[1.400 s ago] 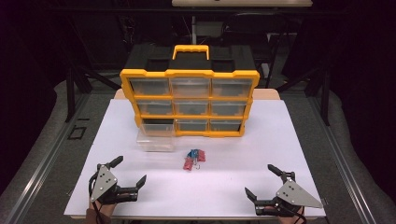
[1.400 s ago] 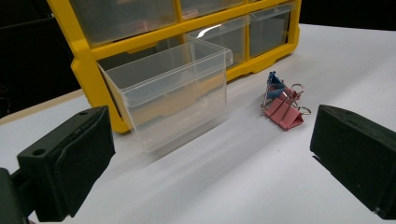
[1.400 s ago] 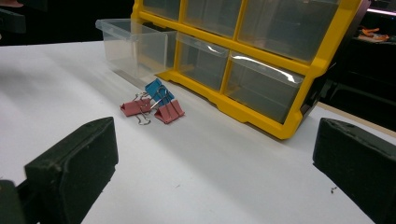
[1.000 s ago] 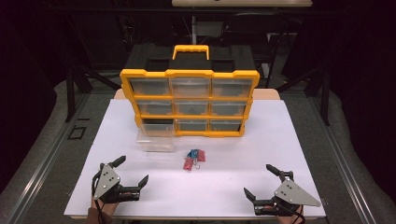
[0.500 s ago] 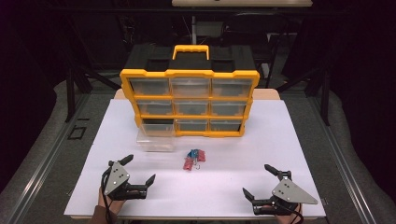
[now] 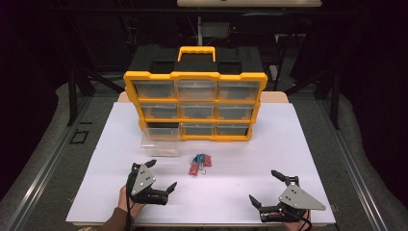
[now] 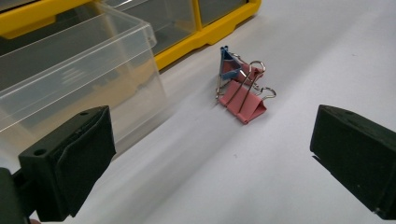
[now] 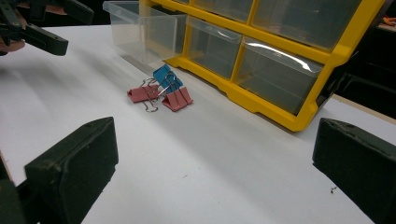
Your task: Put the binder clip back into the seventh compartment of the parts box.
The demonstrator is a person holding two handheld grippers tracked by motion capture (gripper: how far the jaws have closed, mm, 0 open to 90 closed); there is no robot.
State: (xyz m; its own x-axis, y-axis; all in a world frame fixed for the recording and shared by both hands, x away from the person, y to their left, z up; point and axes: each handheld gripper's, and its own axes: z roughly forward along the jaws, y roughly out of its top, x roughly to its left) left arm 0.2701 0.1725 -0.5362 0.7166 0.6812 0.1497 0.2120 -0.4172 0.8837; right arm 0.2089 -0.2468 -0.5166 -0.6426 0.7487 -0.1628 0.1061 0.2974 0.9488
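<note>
A small heap of binder clips (image 6: 200, 163), pink ones and a blue one, lies on the white table (image 6: 288, 144) in front of the yellow drawer cabinet (image 6: 195, 105). In the left gripper view the clips (image 7: 240, 84) lie a short way ahead, between the spread jaws. From the right gripper view the same clips (image 8: 161, 92) lie farther off, ahead and left. A clear drawer (image 6: 159, 142) pulled from the cabinet stands on the table left of the clips. My left gripper (image 6: 159, 176) is open, near-left of the clips. Open too, my right gripper (image 6: 265, 187) rests at the near right.
The cabinet has three rows of clear drawers and a yellow handle (image 6: 196, 51) on top. Its bottom-left slot is vacant. The table's front edge lies just below both grippers. Dark floor and frames surround the table. Bare table (image 6: 250, 163) stretches between the clips and my right gripper.
My left gripper has moved right and slightly forward toward the clips, still open. The right gripper has shifted a little left. The clips and drawer have not moved.
</note>
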